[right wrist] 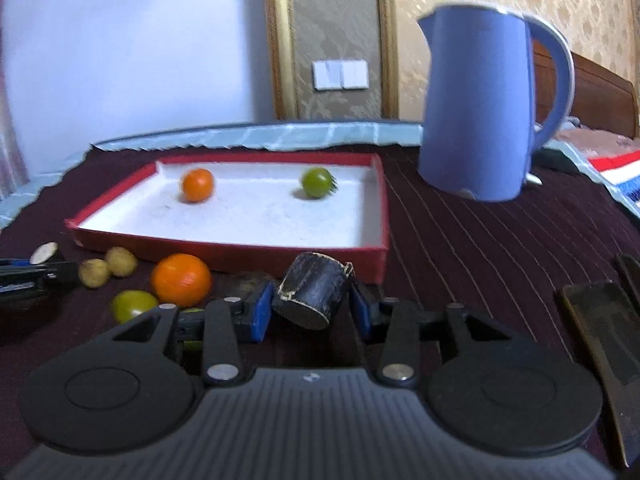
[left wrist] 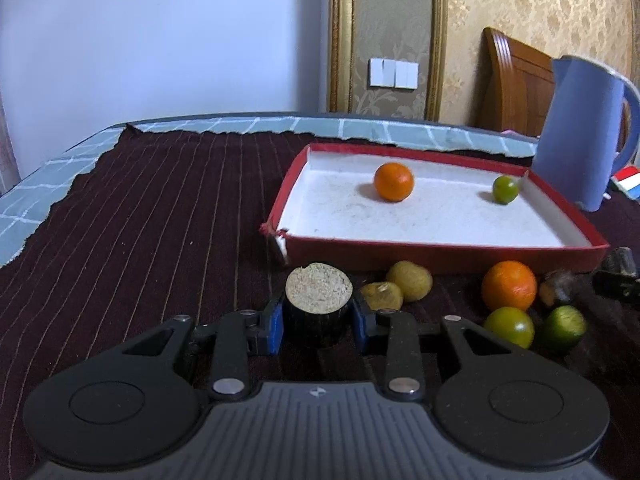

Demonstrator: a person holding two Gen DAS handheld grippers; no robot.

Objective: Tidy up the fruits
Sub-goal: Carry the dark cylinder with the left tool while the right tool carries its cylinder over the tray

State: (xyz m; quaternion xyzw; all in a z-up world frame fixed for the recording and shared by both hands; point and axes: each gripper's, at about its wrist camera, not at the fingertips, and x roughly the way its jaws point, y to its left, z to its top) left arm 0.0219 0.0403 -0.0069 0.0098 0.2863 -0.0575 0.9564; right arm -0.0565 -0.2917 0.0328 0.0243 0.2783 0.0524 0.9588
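Here, the red tray point(left wrist: 440, 254) near the bed's far edge holds one orange point(left wrist: 393, 181) and one green fruit point(left wrist: 505, 189); five more fruits wait before its front wall. The left tongs point(left wrist: 318, 316) clamp an upright cane piece point(left wrist: 319, 304); the right tongs point(right wrist: 308, 306) grip a tilted dark stub point(right wrist: 314, 290).

Dim, soft-blurred, edge-warped fisheye views
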